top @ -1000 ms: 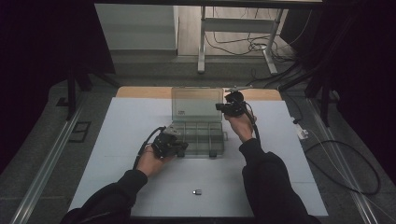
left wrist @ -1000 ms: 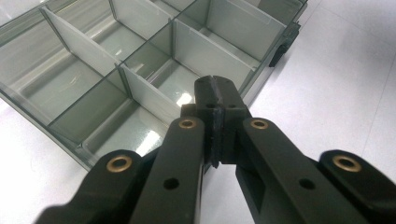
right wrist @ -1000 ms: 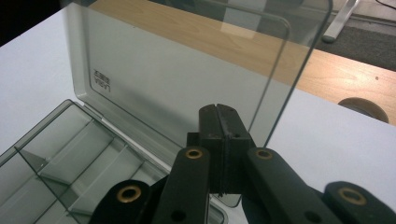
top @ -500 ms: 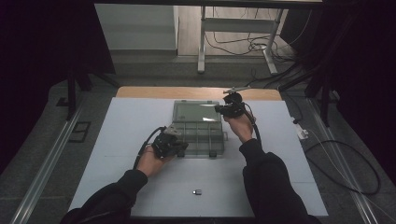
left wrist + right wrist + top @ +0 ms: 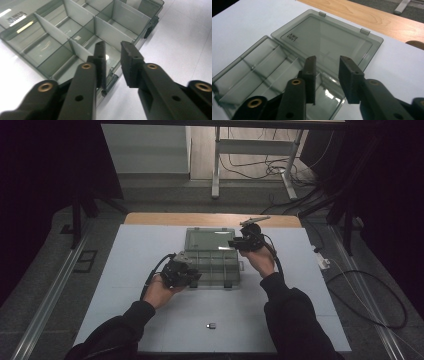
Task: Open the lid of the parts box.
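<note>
A smoky clear compartment box (image 5: 212, 265) lies open mid-table, its lid (image 5: 209, 240) flat on the far side. My left gripper (image 5: 192, 276) is at the box's front left corner. In the left gripper view its jaws (image 5: 113, 45) have just been opening and stand apart over the front rim and dividers (image 5: 50, 50), pressing on nothing. My right gripper (image 5: 234, 242) hovers by the box's right side near the hinge. In the right gripper view its jaws (image 5: 327, 58) have also just been opening, with a bare gap above the tray (image 5: 249, 67) and lid (image 5: 324, 40).
A small dark part (image 5: 211, 325) lies on the white table near the front edge. A wooden strip (image 5: 210, 219) borders the far edge. Black latches (image 5: 152, 23) stick out from the box's front wall. Cables trail on the floor at the right (image 5: 370, 290).
The lid, upright a second ago, has swung back and now lies flat on the table. Both hands have stayed about where they were.
</note>
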{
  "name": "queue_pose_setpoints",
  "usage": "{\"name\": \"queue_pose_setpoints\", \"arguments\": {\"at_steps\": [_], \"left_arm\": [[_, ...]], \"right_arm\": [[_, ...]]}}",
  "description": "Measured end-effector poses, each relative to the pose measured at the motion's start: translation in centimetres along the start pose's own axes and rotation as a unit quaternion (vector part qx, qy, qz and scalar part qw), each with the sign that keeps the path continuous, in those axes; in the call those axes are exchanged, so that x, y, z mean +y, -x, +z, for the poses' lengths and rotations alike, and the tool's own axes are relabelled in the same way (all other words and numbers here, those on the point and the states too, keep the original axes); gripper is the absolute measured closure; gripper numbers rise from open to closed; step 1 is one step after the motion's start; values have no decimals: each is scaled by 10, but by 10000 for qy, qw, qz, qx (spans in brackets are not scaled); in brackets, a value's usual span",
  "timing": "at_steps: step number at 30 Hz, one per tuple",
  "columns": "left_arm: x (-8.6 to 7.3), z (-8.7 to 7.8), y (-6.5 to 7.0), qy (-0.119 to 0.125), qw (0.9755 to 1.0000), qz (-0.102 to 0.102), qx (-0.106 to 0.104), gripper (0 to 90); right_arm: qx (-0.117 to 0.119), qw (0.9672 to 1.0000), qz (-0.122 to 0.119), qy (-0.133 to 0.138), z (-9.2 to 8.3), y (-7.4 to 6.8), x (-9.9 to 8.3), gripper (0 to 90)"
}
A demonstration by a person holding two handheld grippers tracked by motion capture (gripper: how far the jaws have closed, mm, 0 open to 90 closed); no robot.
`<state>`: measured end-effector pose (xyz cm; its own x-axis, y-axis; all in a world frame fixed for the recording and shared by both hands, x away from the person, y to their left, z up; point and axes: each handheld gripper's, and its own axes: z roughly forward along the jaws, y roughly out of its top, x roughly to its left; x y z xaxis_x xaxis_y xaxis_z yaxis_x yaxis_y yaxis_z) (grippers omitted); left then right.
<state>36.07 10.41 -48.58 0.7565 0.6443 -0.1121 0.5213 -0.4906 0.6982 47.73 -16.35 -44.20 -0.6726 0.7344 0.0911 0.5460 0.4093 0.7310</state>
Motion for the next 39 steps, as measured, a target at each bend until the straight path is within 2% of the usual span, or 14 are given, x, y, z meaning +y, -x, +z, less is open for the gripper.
{"name": "queue_pose_setpoints", "arguments": {"at_steps": [9,12,20,28,33,39], "left_arm": [[-2,-12,-5,-57,9999,-84,-2,600],[-3,-18,-8,-108,9999,-47,50,549],[-8,-32,-18,-7,9996,-265,17,465],[-13,-36,-22,-26,9994,-353,-9,349],[-15,-38,-22,4,9993,-380,4,230],[-17,-45,-22,58,9982,-562,-188,145]], "right_arm": [[167,9998,-14,-92,-11,-10,-7,544],[220,9997,-40,-103,-14,-16,-9,511],[281,9995,-102,-67,-25,-27,-14,437],[230,9991,-313,-162,-33,-35,-24,355],[285,9988,-370,-120,-41,-39,-31,310],[336,9986,-363,-171,-47,-45,-37,247]]}}
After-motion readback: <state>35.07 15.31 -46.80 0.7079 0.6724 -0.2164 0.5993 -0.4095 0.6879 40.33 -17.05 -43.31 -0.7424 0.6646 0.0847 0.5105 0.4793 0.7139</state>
